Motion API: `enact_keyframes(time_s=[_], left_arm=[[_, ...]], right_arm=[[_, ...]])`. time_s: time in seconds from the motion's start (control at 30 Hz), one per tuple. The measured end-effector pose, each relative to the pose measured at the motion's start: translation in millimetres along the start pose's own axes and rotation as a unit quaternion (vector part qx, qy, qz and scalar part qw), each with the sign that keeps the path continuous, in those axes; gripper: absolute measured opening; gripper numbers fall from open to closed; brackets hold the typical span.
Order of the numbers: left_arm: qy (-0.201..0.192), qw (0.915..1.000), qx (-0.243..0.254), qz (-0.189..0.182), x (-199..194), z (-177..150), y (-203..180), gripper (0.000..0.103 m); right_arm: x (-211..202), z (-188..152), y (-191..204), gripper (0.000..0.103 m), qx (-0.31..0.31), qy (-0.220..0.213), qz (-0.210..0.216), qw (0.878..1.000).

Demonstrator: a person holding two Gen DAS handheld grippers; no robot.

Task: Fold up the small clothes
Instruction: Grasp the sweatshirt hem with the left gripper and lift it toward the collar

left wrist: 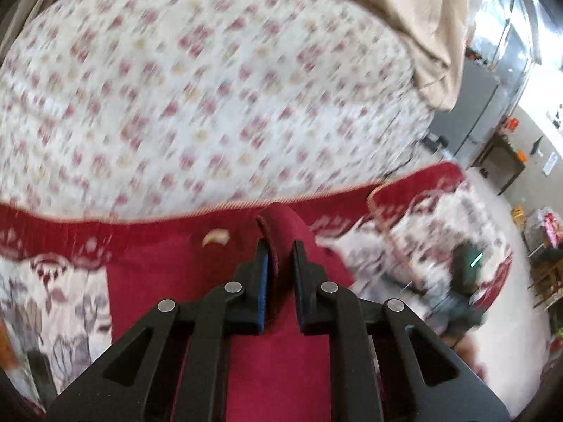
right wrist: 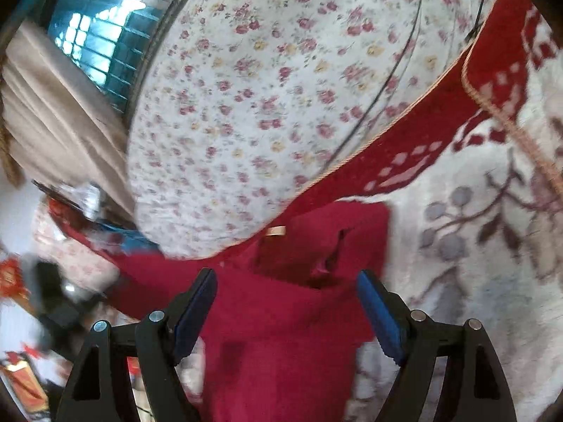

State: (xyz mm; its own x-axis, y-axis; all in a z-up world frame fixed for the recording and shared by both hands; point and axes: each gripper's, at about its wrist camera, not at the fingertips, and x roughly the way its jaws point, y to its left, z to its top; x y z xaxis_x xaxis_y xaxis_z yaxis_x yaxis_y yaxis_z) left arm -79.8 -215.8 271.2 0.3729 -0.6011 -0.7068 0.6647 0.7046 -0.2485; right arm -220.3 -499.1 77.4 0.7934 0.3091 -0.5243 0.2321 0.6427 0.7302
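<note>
A small dark red garment (left wrist: 274, 358) lies on a red and white blanket. My left gripper (left wrist: 279, 249) is shut on a raised fold of the red garment, which sticks up between the blue pads. In the right wrist view the same red garment (right wrist: 281, 320) lies below my right gripper (right wrist: 286, 281), whose jaws stand wide apart and hold nothing. A small tan label (right wrist: 276, 231) shows at the garment's far edge, also visible in the left wrist view (left wrist: 215, 238).
A floral white bedsheet (left wrist: 211, 88) covers the bed beyond the blanket's red border (right wrist: 404, 133). A beige curtain (left wrist: 422, 17) hangs at the far side. The room floor with furniture and clutter (left wrist: 510, 161) lies off to the right. My right gripper appears blurred in the left wrist view (left wrist: 464, 281).
</note>
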Motion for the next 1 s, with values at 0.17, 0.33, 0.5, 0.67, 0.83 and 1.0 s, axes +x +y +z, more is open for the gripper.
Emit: enact_keyframes(time_s=[0.17, 0.33, 0.5, 0.67, 0.83, 1.0], left_arm=[[-0.031, 0.9995, 0.001, 0.010, -12.6, 63.5, -25.7, 0.011], [-0.052, 0.9978, -0.014, 0.039, -16.8, 88.3, -23.2, 0.011], [-0.046, 0.9971, -0.037, 0.047, -17.8, 74.8, 9.5, 0.011], [-0.005, 0.9966, -0.069, 0.045, 1.9, 37.3, 52.7, 0.011], [0.046, 0.9945, -0.079, 0.051, 42.2, -7.6, 83.9, 0.013], [0.094, 0.9842, -0.130, 0.076, 112.5, -43.2, 122.9, 0.054]], right_arm=[[7.7, -4.3, 0.7, 0.079, -0.088, 0.025, -0.145, 0.985], [14.9, -10.1, 1.9, 0.079, -0.104, 0.066, -0.101, 0.987], [27.7, -26.1, 31.5, 0.079, -0.193, 0.088, -0.091, 0.973], [53.2, -33.5, 24.4, 0.079, -0.211, 0.111, -0.177, 0.955], [30.9, -18.2, 11.6, 0.079, -0.135, 0.082, -0.125, 0.979], [38.4, -16.5, 4.6, 0.079, -0.093, 0.101, -0.114, 0.984]])
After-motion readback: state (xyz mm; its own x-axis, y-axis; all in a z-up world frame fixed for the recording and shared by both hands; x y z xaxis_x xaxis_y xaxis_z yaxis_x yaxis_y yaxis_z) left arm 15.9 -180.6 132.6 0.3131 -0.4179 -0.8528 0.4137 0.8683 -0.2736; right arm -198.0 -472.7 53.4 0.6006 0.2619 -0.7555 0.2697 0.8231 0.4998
